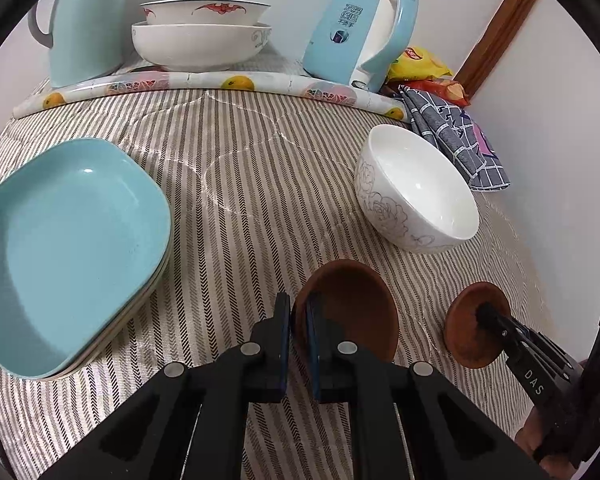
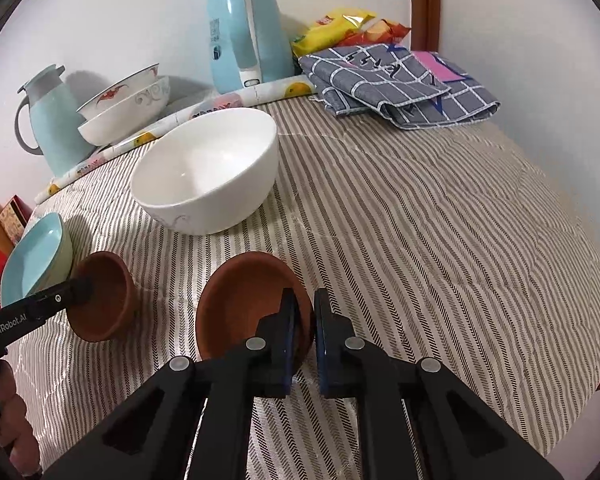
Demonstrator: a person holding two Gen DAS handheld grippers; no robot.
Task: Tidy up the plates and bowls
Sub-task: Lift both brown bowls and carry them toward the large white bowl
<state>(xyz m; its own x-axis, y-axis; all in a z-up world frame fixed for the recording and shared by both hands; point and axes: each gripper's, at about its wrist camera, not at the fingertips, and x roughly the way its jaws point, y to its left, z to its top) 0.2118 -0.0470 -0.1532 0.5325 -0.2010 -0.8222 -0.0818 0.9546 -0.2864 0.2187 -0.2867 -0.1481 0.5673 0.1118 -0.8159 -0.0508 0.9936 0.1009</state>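
Observation:
Two brown clay bowls sit tilted on the striped cloth. My left gripper (image 1: 299, 304) is shut on the rim of one brown bowl (image 1: 352, 300), one finger inside and one outside. In the right wrist view this bowl (image 2: 108, 300) shows at the left with the left gripper (image 2: 82, 290) on it. My right gripper (image 2: 306, 300) is shut on the rim of the other brown bowl (image 2: 248, 300). From the left wrist that bowl (image 1: 466, 332) shows at the right with the right gripper (image 1: 486, 314) on it. A white flower-patterned bowl (image 1: 416, 192) (image 2: 208, 168) stands just beyond them.
A stack of blue square plates (image 1: 72, 248) lies at the left. Two stacked white bowls (image 1: 202, 36), a blue jug (image 1: 84, 20), a blue kettle (image 1: 360, 32) and a rolled mat (image 1: 204, 82) line the back wall. A checked cloth (image 2: 396, 84) and snack bags (image 2: 348, 24) fill the back right corner.

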